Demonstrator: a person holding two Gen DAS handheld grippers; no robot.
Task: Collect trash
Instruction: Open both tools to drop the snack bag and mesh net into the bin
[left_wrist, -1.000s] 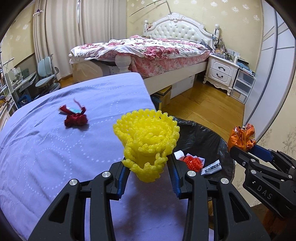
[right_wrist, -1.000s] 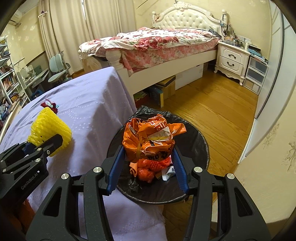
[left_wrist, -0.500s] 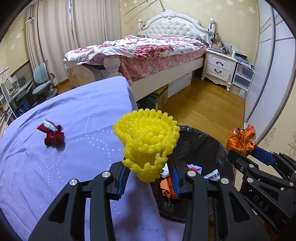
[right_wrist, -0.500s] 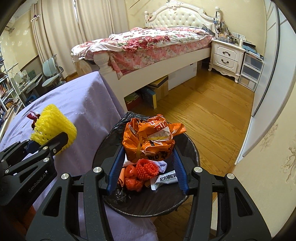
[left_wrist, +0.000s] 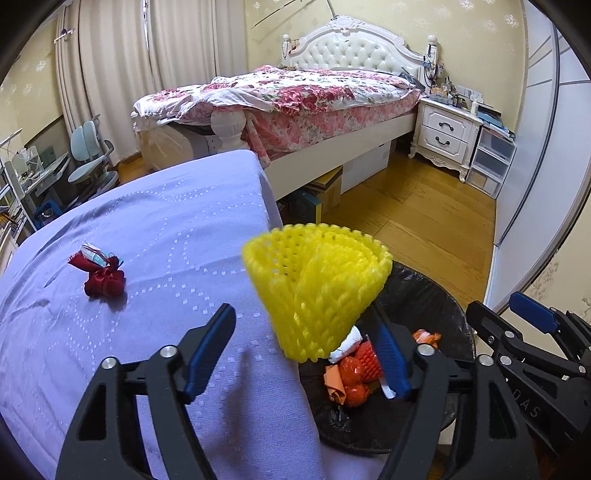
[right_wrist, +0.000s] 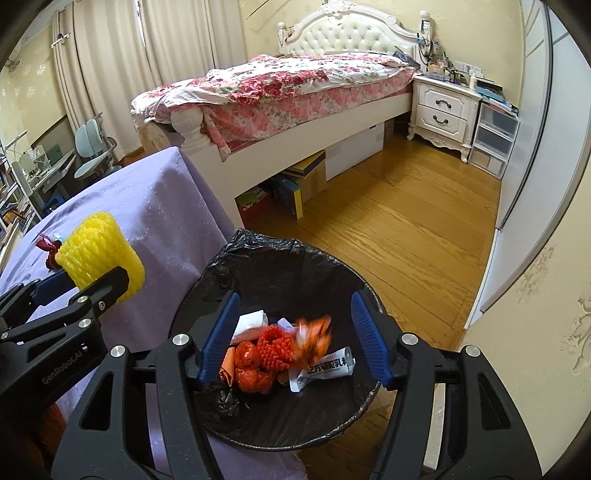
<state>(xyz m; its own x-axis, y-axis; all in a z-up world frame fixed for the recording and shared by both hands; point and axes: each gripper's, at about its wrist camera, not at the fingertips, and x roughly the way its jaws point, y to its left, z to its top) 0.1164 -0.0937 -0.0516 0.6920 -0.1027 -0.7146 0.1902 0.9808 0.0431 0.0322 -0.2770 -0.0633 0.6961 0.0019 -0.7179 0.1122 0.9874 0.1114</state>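
A: Yellow foam net (left_wrist: 317, 295): where is it?

B: Between the fingers of the left gripper (left_wrist: 299, 347), at the table (left_wrist: 147, 229) edge and partly over the bin (right_wrist: 288, 266). The jaws are opening. The left pad is clear of the net; the net lies against the right finger (left_wrist: 389, 354), so it is released.

A: Right gripper (right_wrist: 293, 334)?

B: Above the bin, jaws opening, nothing pressed between the pads. The orange wrapper (right_wrist: 312, 341) is blurred, loose between the fingers, just above the trash in the bin.

A: Bin contents?

B: Red net, orange scraps, white tissue, a white printed packet (right_wrist: 327, 367), all on the black liner.

A: Other trash?

B: One red wrapper (left_wrist: 101, 277) lies on the purple cloth, well apart from both grippers.
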